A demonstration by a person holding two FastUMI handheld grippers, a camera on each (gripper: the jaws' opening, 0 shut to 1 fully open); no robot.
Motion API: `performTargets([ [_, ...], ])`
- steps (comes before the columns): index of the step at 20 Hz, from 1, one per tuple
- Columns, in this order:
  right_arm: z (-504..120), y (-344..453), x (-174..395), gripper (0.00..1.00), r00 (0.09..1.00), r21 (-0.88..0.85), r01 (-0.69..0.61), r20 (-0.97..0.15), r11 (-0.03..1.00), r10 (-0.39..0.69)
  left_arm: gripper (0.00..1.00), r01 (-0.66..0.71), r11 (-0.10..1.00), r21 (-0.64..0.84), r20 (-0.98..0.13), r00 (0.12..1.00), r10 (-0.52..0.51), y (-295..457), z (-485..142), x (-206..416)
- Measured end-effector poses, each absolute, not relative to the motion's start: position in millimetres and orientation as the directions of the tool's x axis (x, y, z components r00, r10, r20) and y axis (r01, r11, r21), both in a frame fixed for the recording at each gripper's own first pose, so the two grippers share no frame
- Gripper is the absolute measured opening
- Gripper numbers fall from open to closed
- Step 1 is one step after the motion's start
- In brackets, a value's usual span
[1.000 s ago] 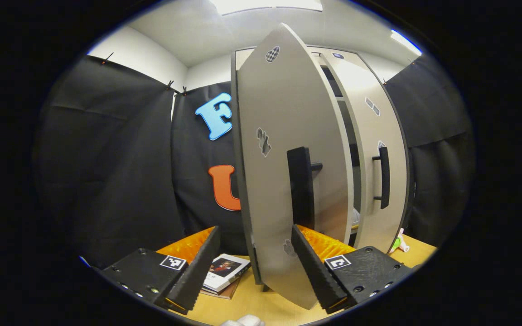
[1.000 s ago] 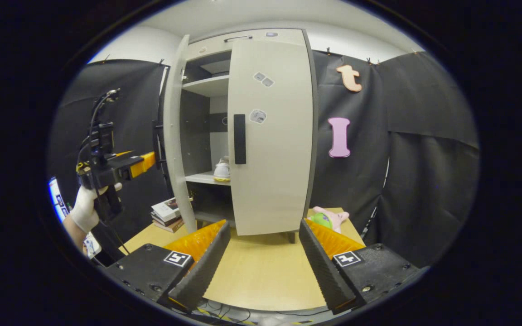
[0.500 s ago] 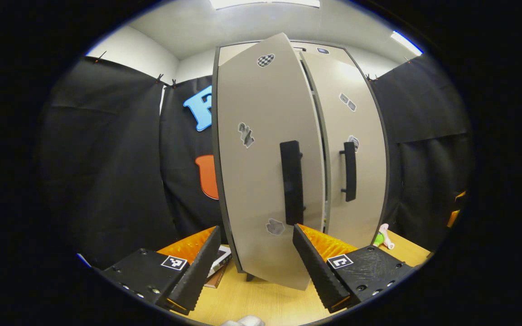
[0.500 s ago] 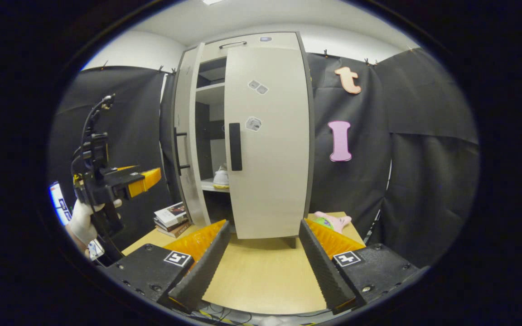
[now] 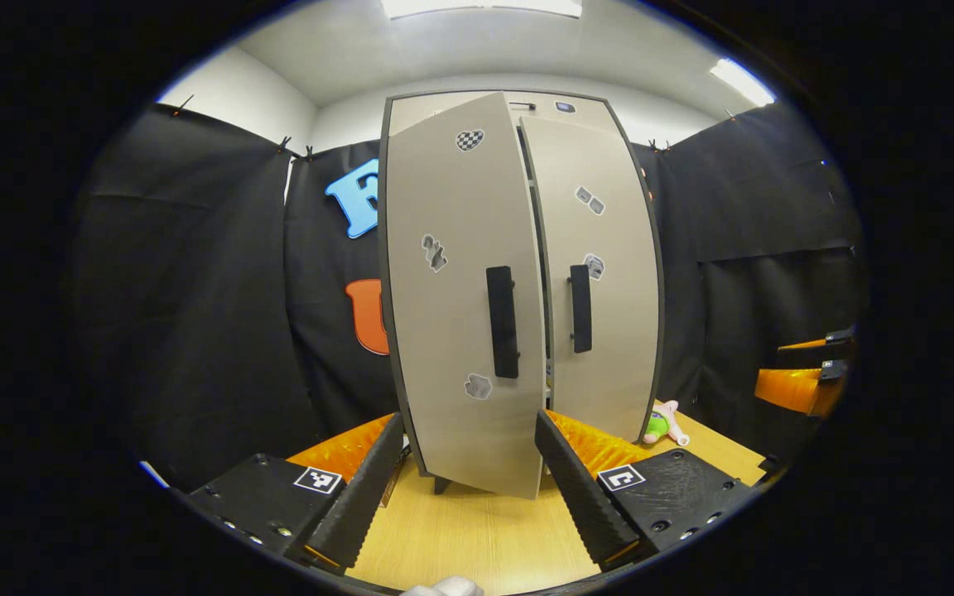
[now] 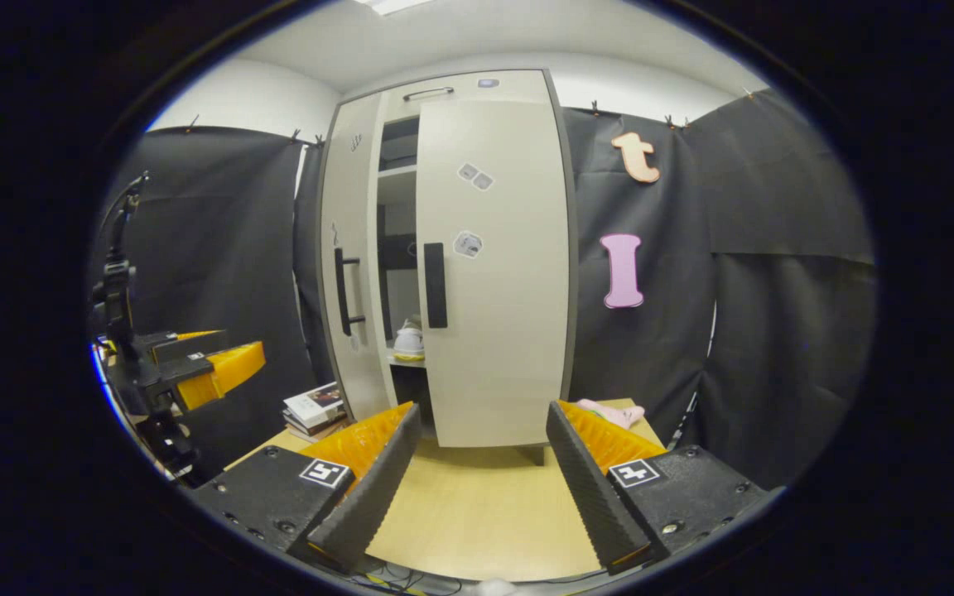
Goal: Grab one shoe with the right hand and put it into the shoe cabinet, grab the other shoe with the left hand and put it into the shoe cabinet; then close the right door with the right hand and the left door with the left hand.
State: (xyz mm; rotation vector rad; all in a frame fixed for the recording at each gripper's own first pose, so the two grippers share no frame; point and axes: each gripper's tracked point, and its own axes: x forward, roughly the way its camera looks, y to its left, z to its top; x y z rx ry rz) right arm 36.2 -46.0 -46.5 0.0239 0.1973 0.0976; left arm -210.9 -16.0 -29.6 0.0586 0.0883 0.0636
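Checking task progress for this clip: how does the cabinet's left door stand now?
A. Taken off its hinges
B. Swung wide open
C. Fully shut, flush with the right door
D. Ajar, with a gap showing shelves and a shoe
D: in the right gripper view the left door stands ajar beside the shut right door, and the gap shows shelves and a white shoe.

shoe cabinet [image 6: 489,273] on table [image 6: 477,513], books [image 6: 314,407] left, shoe [image 6: 408,339] on shelf inside

Black cloth [image 6: 775,273] is hung by clips along the booth's sides, beneath white walls [image 5: 220,91] and a white ceiling [image 5: 411,50]. Bright ceiling light panels [image 5: 481,7] are seen overhead. A light wooden table [image 6: 485,505] is shown below, with stacked books [image 6: 315,408] at its left.
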Motion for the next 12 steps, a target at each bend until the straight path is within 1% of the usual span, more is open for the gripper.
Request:
performTargets([
  [2, -44.4, -47.5, 35.9, 0.98, 0.978, 0.028, -0.086, -0.186, 0.996, 0.090, 0.96, -0.071, 0.995, 0.067, -0.085, 0.993, 0.076, -14.0, -30.5, -219.2],
  [3, -43.8, -48.2, 35.0, 0.99, 0.980, 0.027, -0.079, -0.180, 0.997, 0.083, 0.96, -0.076, 0.995, 0.066, -0.088, 0.993, 0.081, -14.6, -31.5, -222.1],
  [6, -45.0, -47.8, 33.6, 0.99, 0.981, 0.029, -0.073, -0.180, 0.997, 0.077, 0.96, -0.078, 0.996, 0.032, -0.093, 0.992, 0.080, -17.6, -37.8, -229.2],
  [12, -48.1, -47.4, 32.7, 0.99, 0.979, 0.025, -0.064, -0.190, 0.998, 0.067, 0.96, -0.085, 0.996, 0.013, -0.103, 0.991, 0.085, -12.2, -46.1, -228.4],
])
